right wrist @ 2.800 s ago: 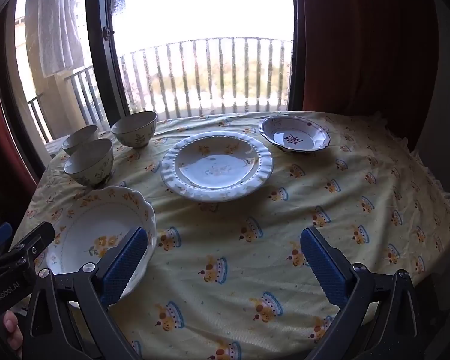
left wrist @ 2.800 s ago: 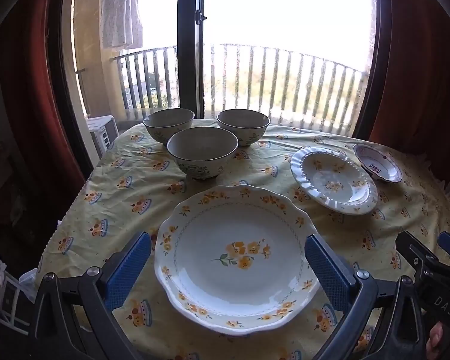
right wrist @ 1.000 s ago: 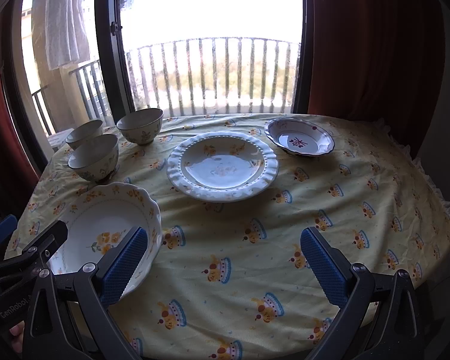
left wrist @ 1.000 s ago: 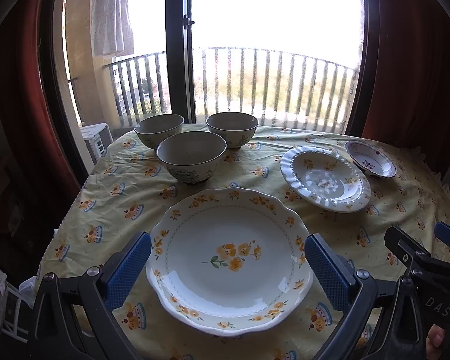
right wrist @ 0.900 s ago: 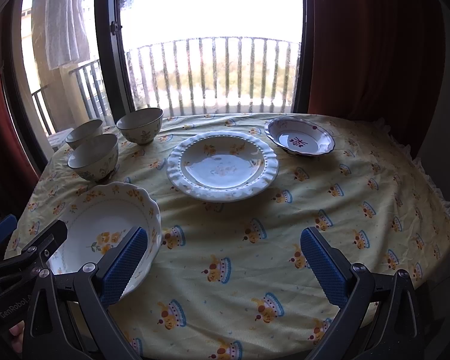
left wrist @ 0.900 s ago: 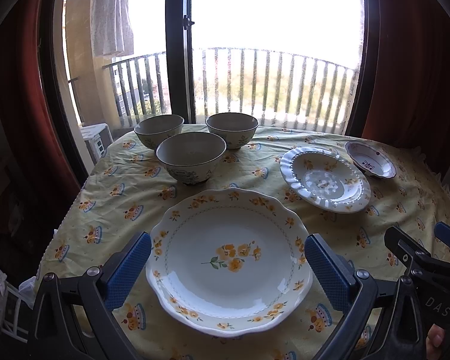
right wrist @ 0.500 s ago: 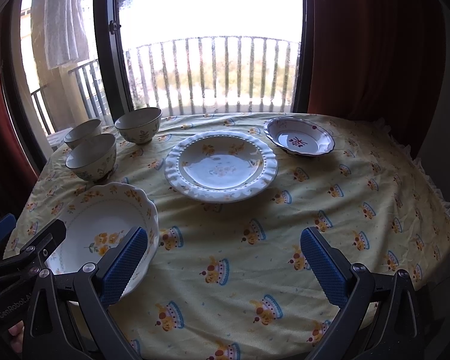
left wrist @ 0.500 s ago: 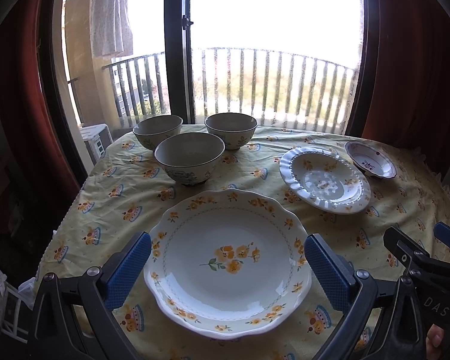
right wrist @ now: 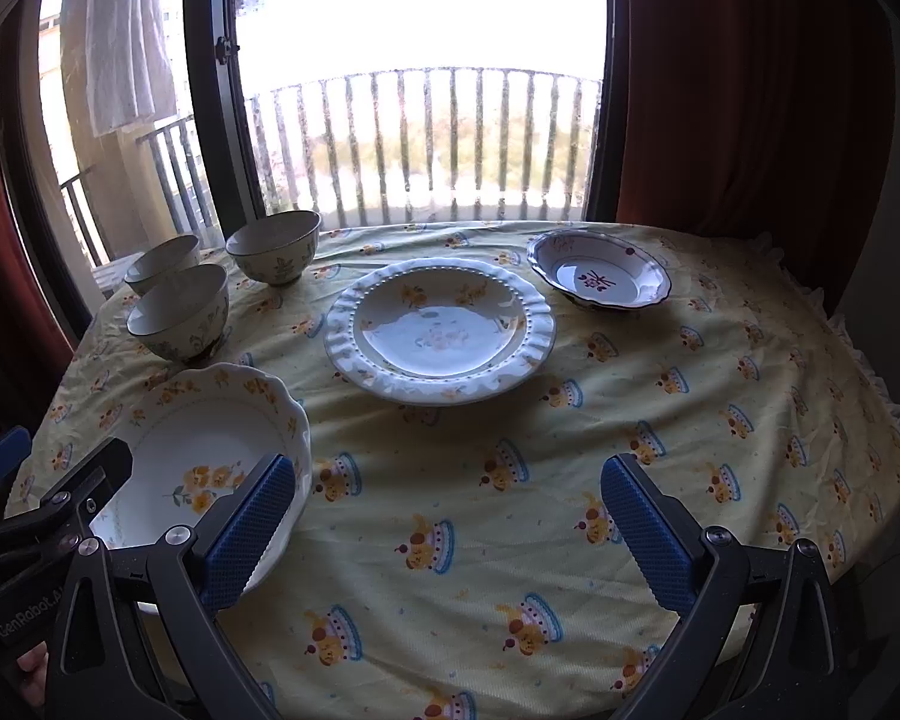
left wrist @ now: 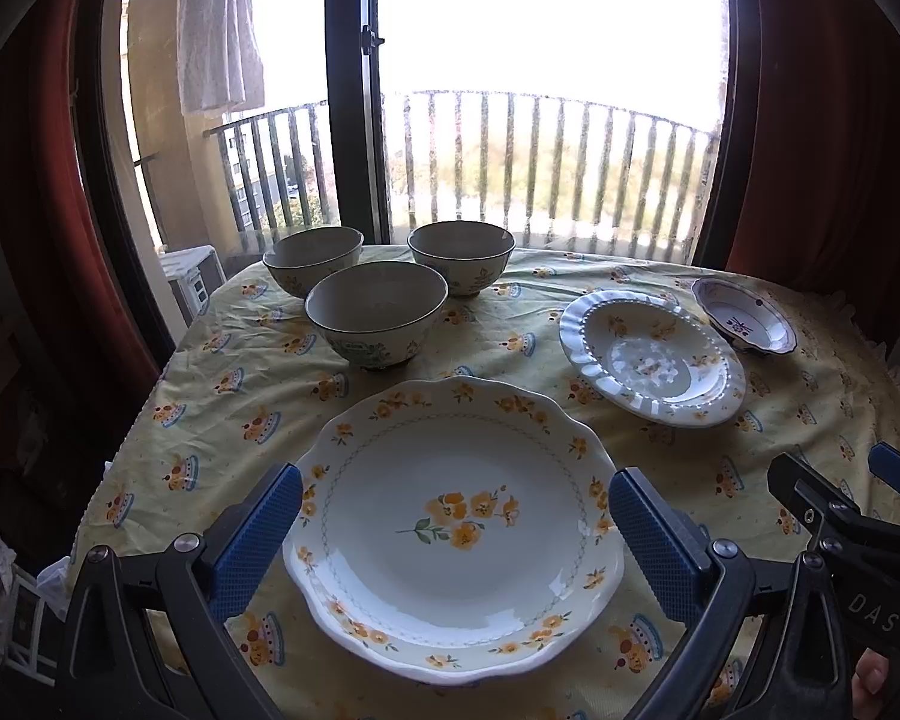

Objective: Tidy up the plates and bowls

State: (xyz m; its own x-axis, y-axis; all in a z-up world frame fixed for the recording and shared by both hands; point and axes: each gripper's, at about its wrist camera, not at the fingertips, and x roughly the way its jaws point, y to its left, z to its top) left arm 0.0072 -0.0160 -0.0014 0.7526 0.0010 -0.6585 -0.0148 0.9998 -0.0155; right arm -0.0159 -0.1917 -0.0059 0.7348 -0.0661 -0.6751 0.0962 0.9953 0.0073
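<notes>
A large scalloped plate with yellow flowers (left wrist: 456, 528) lies on the table between the open jaws of my left gripper (left wrist: 453, 531); it also shows in the right wrist view (right wrist: 204, 456). A white ruffled plate (left wrist: 651, 357) (right wrist: 441, 330) lies mid-table. A small blue-rimmed dish (left wrist: 744, 324) (right wrist: 597, 279) lies behind it to the right. Three bowls (left wrist: 375, 315) (right wrist: 180, 312) stand at the far left. My right gripper (right wrist: 447, 516) is open and empty over bare cloth at the front. It also shows at the right edge of the left wrist view (left wrist: 840, 516).
The round table wears a yellow cloth with a crown pattern (right wrist: 660, 420). Behind it are a balcony window with railing (left wrist: 540, 168) and red curtains (right wrist: 750, 90) on both sides. The table's edge drops off at left and right.
Both views shifted very slightly. The flowered plate sits a little nearer between my left jaws. Nothing on the table moved.
</notes>
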